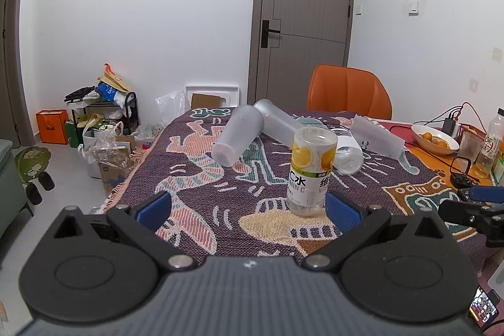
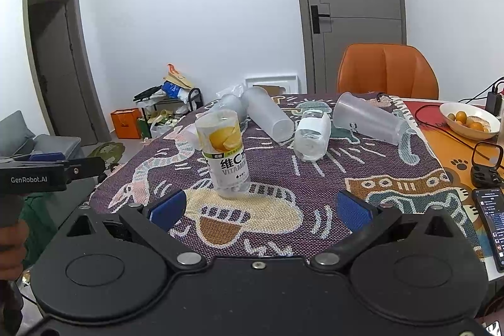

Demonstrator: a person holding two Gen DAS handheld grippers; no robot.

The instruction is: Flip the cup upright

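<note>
Table (image 2: 441, 147) w/ patterned cloth (image 2: 315, 178) carries everything. Largest task items: three frosted cups on their sides at far end — one (image 2: 368, 118) right of centre, mouth toward far side, base pointing right; another (image 2: 267, 112) mid, base facing camera; third (image 1: 237, 136) leaning on the mid one in left view, partly hidden behind bottle in right view. None upright yet, so flipping judged not begun, at least for these. Clear bottle w/ white label (image 2: 310, 136) lying btwn the cups. Lemon-label bottle (image 2: 225, 153) standing mouth-down, near front, just ahead of both tools. Left tool (image 1: 249, 207) spread wide, nothing held, lemon bottle just beside its right finger. Right tool (image 2: 258, 208) also spread, empty, hovering over cloth. Remaining: reach, grip, turn, set down. Phone (image 2: 491, 225) at right edge.
</note>
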